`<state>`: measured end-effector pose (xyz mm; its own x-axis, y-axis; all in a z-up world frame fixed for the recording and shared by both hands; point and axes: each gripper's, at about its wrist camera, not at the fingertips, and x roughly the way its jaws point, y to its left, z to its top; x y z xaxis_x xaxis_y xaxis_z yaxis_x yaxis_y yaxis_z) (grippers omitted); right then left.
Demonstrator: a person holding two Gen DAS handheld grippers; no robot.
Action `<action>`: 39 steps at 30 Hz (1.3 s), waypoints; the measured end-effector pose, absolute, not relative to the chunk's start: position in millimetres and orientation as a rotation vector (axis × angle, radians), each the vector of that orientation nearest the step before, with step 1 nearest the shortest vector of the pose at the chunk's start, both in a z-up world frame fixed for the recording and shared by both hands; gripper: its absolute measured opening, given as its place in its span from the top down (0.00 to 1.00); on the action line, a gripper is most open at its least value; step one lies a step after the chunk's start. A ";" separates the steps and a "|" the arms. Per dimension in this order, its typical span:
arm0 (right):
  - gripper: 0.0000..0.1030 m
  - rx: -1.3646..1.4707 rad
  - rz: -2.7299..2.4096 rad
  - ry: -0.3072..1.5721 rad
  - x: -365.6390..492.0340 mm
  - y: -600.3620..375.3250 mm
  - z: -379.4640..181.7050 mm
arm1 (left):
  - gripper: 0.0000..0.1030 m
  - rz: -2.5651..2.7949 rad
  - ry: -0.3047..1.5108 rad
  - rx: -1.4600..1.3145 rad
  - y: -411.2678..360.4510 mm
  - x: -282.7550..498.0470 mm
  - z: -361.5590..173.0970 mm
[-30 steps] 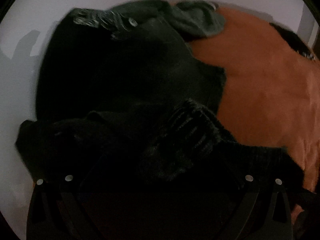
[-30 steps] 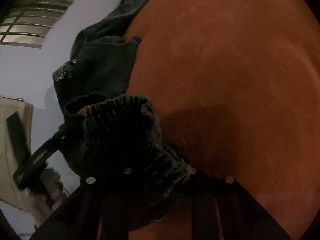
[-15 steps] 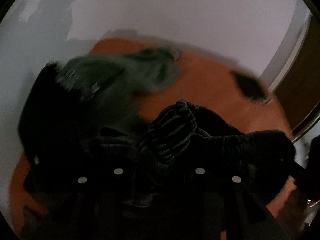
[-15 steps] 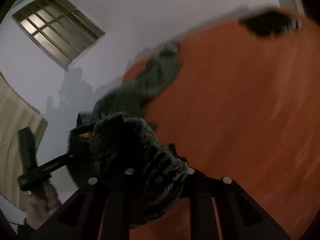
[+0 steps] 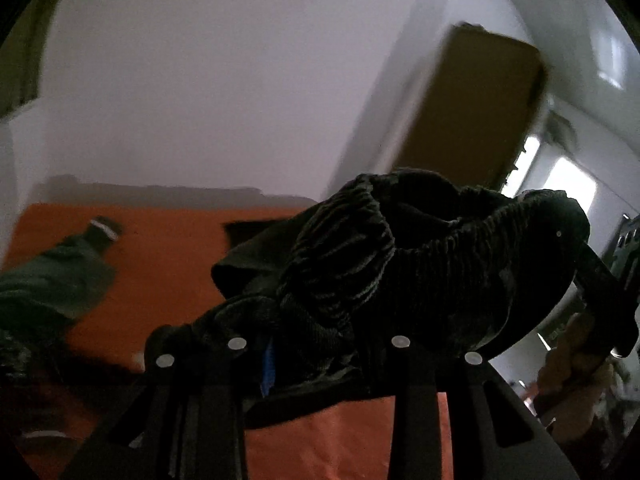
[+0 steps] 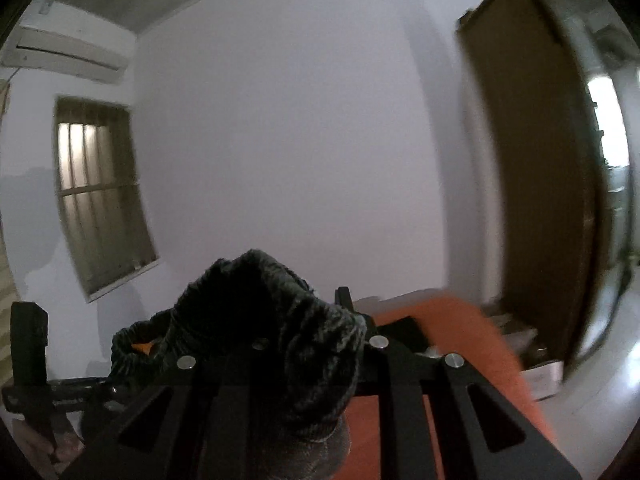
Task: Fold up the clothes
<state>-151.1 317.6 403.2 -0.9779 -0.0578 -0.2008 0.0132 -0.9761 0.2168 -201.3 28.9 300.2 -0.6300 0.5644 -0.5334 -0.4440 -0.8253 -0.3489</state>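
Observation:
A black ribbed garment [image 5: 400, 260] with an elastic waistband hangs in the air above the orange bed [image 5: 160, 272]. My left gripper [image 5: 316, 340] is shut on one bunched part of the waistband. The band stretches right to my right gripper [image 5: 600, 280], seen at the picture's edge. In the right wrist view the same garment [image 6: 260, 300] is bunched between the fingers of my right gripper [image 6: 316, 344], which is shut on it. The left gripper [image 6: 28, 360] shows at far left, a hand below it. The garment's lower part is hidden under the grippers.
A dark green garment [image 5: 52, 280] lies on the bed's left side and a small black item [image 5: 244, 232] lies further back. A brown door [image 6: 532, 160] stands right, a window [image 6: 96, 200] and air conditioner [image 6: 68, 52] left. A white box [image 6: 540, 376] sits beside the bed.
Both grippers have risen off the bed with the black garment and tilted up toward the walls. The left gripper, wide over the pile a second ago, has shut on the waistband.

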 end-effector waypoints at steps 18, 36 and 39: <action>0.85 0.951 -2.704 -0.338 -145.4 339.3 177.9 | 0.61 2.211 -0.600 -1.526 -6.4 -204.0 65.1; 0.84 1.077 -2.558 -0.325 -110.8 241.7 133.4 | 0.24 2.140 -0.851 -1.800 -155.7 -104.7 -10.7; 0.83 1.076 -2.527 -0.249 -102.5 207.7 115.4 | 0.24 2.060 -0.960 -1.750 -163.1 -83.4 -19.3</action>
